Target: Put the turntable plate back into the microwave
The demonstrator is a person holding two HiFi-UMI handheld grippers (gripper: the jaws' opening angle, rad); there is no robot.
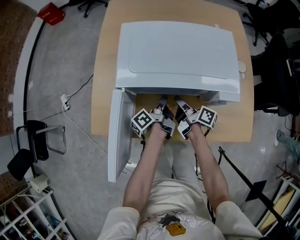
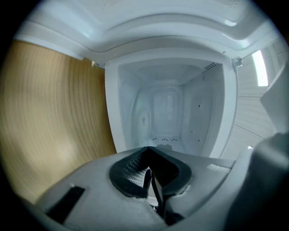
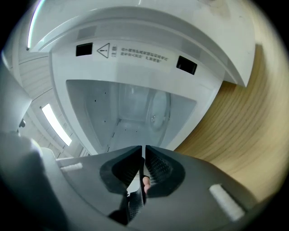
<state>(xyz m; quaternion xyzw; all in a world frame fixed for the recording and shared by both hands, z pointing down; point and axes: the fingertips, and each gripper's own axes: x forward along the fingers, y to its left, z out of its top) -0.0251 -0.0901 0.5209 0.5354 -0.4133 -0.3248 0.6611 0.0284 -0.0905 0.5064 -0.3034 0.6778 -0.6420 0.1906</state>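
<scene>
Left tool (image 2: pixel 148 152) clenched, empty; right tool (image 3: pixel 143 151) barely parted, empty; round glass turntable plate (image 3: pixel 159 110) lies ahead, inside white microwave (image 1: pixel 178 51).

One microwave (image 1: pixel 178 51) with one open door (image 1: pixel 119 136) is counted on one table (image 1: pixel 105 70). Two grippers are seen, the left gripper (image 1: pixel 162 102) and the right gripper (image 1: pixel 180 103), each bearing one marker cube (image 1: pixel 142 121). One red object (image 1: pixel 50 13) and one cable (image 1: pixel 77 93) are counted on the floor (image 1: pixel 61 61).
</scene>
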